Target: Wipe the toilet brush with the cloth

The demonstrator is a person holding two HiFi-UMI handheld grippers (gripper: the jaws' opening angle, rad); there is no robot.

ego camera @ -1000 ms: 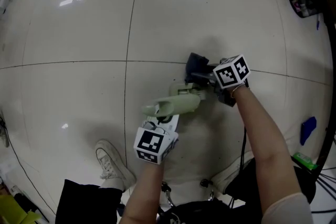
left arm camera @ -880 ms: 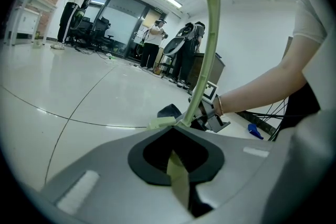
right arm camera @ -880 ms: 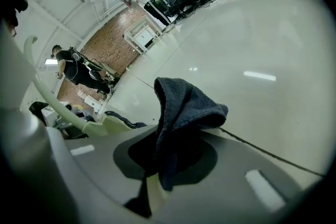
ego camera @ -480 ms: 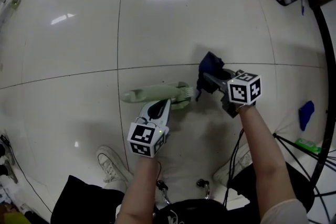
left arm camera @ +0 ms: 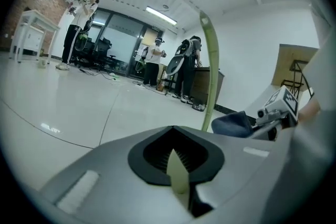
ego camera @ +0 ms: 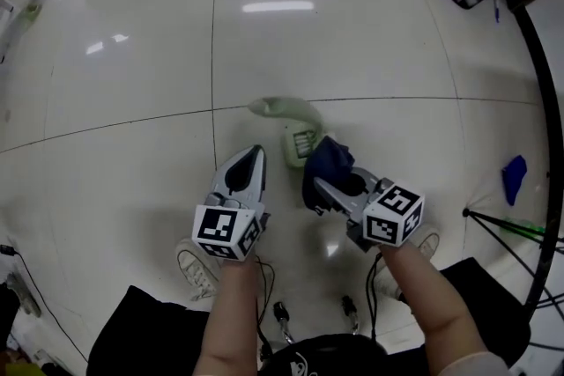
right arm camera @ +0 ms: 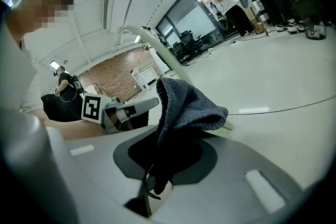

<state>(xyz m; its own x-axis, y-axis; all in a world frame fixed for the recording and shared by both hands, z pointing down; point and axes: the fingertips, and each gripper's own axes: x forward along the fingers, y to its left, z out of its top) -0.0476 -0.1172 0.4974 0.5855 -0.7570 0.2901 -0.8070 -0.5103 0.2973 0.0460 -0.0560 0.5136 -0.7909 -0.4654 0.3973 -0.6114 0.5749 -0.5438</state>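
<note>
Left gripper (ego camera: 254, 152) is clamping shut on the thin pale green handle of the toilet brush (ego camera: 291, 123), holding it off the white tiled floor (ego camera: 132, 101); in the left gripper view the handle (left arm camera: 210, 60) is running up from the jaws. Right gripper (ego camera: 322, 188) is pinching a dark blue cloth (ego camera: 326, 161), which is bunching up over its jaws and sitting right against the brush.

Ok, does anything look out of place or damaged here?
Nothing stands out. The left gripper is shut on the pale green toilet brush, the right gripper on the dark cloth bunched beside it. No spill or damage shows.
</note>
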